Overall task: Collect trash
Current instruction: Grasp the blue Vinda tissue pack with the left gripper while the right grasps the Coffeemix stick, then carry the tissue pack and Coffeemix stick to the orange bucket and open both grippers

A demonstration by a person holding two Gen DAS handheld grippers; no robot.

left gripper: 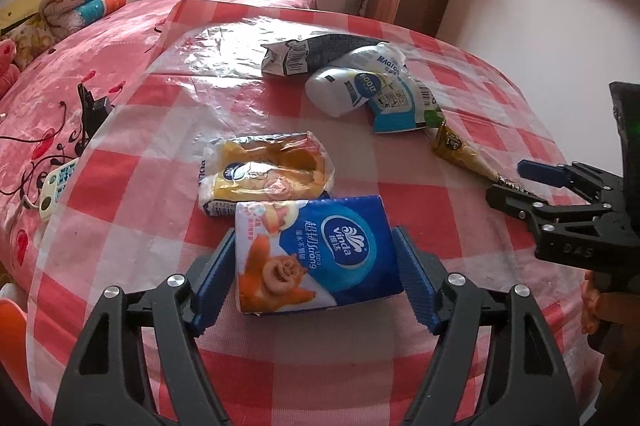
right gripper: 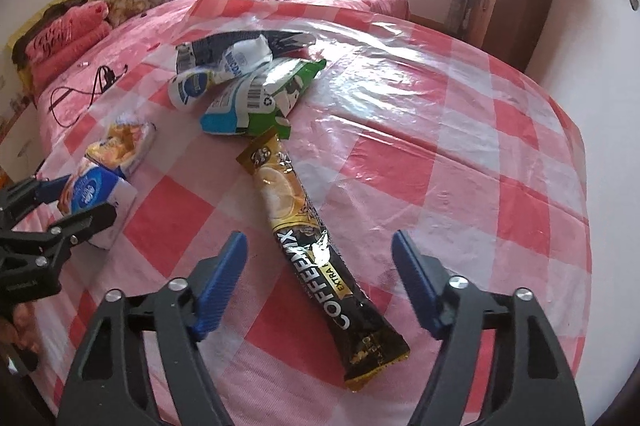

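**Both grippers down over wrappers on the checked cloth**

I have the left gripper [left gripper: 314, 272] set around the blue tissue pack [left gripper: 316, 252], which lies near the front edge of the red-and-white checked cloth [left gripper: 400, 210] spread over the bed. Its blue pads [left gripper: 416, 286] sit right at the pack's two sides, though I cannot tell whether they are pressing yet. Just behind the pack, touching it, is a yellow bread wrapper [left gripper: 266, 176].

My right gripper [right gripper: 320, 278] straddles the long black-and-gold coffee sachet [right gripper: 320, 250], jaws released with clear cloth showing on either side of it, so nothing is gripped there. The sachet runs diagonally from the front edge toward the middle of the cloth, where its far end meets a heap of crumpled packets [right gripper: 248, 82] (white, blue and green ones, overlapping).

Off the cloth's left edge, on the pink bedspread [left gripper: 80, 58], lie a black cable [right gripper: 76, 94] and a small white device [left gripper: 58, 182].
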